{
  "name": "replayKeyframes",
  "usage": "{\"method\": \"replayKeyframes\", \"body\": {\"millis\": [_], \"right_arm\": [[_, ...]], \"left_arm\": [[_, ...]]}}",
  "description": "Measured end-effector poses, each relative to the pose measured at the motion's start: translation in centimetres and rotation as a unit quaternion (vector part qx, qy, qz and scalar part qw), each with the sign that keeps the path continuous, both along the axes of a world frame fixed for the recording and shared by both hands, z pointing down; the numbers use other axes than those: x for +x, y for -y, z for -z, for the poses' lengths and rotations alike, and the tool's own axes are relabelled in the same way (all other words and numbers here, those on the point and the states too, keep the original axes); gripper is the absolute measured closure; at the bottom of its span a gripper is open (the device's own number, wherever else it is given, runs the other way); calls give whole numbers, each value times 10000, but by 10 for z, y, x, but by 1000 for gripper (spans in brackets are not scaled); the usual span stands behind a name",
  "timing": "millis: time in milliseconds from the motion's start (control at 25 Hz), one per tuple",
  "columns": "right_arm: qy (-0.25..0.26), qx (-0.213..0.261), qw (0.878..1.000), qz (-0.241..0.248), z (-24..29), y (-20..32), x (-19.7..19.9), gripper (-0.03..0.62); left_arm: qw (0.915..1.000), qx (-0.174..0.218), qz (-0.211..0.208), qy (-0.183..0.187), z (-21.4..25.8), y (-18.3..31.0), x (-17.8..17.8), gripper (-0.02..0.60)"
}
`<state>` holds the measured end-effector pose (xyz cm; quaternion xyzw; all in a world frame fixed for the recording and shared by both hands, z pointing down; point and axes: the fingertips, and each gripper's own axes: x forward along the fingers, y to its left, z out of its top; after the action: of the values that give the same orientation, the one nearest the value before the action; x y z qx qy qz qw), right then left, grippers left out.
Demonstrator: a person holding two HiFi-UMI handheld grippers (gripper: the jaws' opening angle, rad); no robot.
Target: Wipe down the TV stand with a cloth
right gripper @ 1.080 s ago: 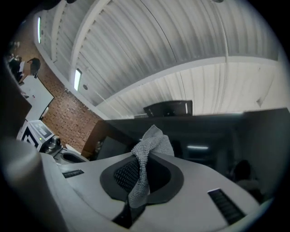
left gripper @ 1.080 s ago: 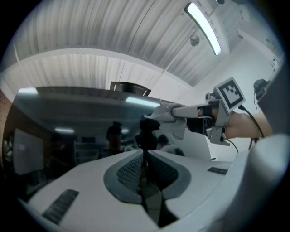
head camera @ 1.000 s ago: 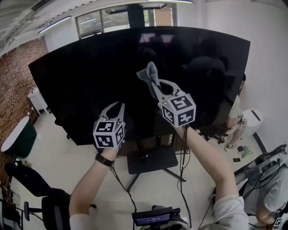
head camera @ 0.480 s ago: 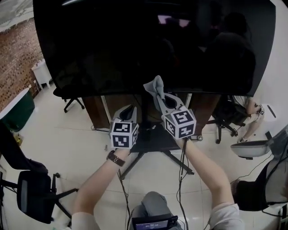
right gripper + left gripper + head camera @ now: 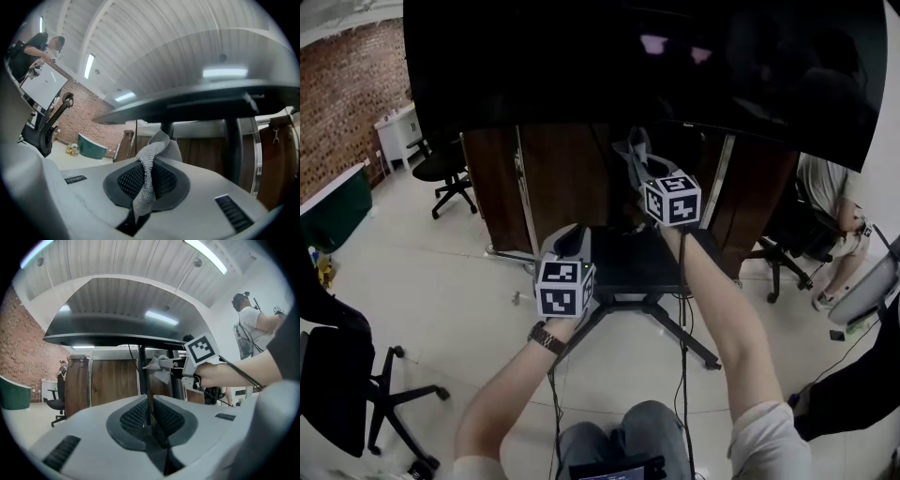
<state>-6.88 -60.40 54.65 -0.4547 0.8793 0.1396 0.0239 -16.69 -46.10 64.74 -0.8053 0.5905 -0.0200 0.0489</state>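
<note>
Grey cloth [image 5: 146, 180] is pinched tight in the right gripper [image 5: 632, 161], close to the black TV stand [image 5: 628, 269]. The left gripper [image 5: 572, 240] is empty, its jaws nearly together and opening a little. Wiping looks not yet begun. Next, the cloth must press on the stand.

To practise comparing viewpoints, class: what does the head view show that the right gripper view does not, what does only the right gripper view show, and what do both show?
Head view only: the left claw, its jaws opening with nothing between them, a wristwatch and the black stand base.
Right gripper view only: ceiling lights, and the pads of the right claw clamped on the cloth.
Both: that grey cloth, the TV and a brick wall.
</note>
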Motion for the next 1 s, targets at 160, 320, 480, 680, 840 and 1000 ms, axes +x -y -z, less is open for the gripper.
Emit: {"method": "replayKeyframes", "body": {"millis": [160, 320, 480, 680, 840, 1000], "right_arm": [[-664, -1164, 9910, -50, -88, 41, -8, 568], [-1035, -1825, 9777, 26, -157, 39, 11, 566], [-490, -1076, 9915, -538, -111, 34, 63, 568], [277, -188, 9873, -1555, -26, 29, 159, 568], [-161, -1252, 9788, -1611, -116, 42, 177, 568], [-390, -2202, 9616, -1593, -213, 24, 176, 568]], "left_arm": [[9998, -191, 16, 34, -24, -4, 0, 514], [9996, -227, -126, 106, -34, -7, 8, 515], [9992, -247, -235, 199, -43, -11, 9, 514], [9989, -282, -338, 136, -53, -15, 13, 509], [9984, -461, -319, 98, -77, -24, 6, 509], [9964, -735, -375, 189, -113, -37, 6, 509]]}}
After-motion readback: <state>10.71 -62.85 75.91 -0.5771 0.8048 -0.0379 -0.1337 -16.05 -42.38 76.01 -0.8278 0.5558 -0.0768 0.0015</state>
